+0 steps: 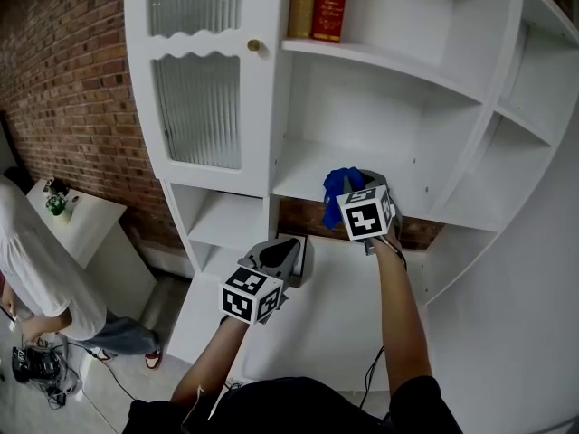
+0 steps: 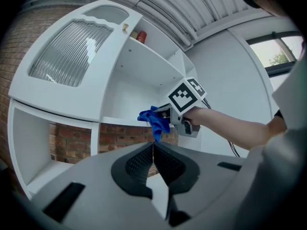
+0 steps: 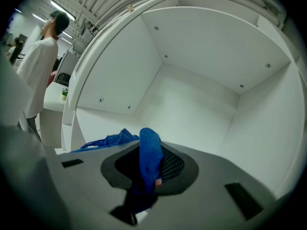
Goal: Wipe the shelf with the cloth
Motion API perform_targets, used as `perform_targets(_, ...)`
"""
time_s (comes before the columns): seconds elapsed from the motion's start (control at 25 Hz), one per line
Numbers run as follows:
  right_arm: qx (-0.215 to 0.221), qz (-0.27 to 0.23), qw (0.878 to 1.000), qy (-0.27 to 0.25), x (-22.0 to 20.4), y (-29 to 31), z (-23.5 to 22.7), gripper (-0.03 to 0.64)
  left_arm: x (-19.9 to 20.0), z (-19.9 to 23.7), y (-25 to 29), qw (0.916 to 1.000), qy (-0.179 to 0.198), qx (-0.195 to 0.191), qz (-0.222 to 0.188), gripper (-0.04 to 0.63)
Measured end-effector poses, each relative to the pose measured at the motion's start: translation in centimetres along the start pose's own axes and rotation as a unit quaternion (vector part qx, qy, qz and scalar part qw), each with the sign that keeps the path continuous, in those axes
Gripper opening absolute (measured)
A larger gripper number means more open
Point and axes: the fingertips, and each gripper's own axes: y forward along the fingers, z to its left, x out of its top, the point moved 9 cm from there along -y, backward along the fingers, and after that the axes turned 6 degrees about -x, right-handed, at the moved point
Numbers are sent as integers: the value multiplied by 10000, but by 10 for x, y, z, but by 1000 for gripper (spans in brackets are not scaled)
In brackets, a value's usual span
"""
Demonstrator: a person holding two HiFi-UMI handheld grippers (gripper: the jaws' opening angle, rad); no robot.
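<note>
The blue cloth (image 1: 336, 191) is bunched at the front of the white shelf (image 1: 303, 172) in the open middle compartment, with my right gripper (image 1: 349, 186) shut on it. In the right gripper view a fold of the cloth (image 3: 149, 156) stands pinched between the jaws and more of it trails left over the shelf board (image 3: 120, 119). My left gripper (image 1: 280, 251) hangs lower, in front of the compartment below, shut with nothing in it. From the left gripper view the closed jaws meet at the left gripper (image 2: 153, 148), and the cloth (image 2: 154, 119) hangs from the right gripper (image 2: 166, 115).
Two books (image 1: 319, 4) stand on the shelf above. A ribbed-glass cabinet door (image 1: 197, 107) with a brass knob (image 1: 254, 45) is to the left. A brick wall (image 1: 63, 80) lies behind. A person (image 1: 41, 283) stands at the far left by a small white table (image 1: 86, 220).
</note>
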Motion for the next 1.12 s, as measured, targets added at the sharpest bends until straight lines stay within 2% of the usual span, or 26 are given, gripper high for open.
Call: perform_targets(1.12,496,-371,9979,-201,45,17,66,84,4,30,-51,9976,54,689,10,17)
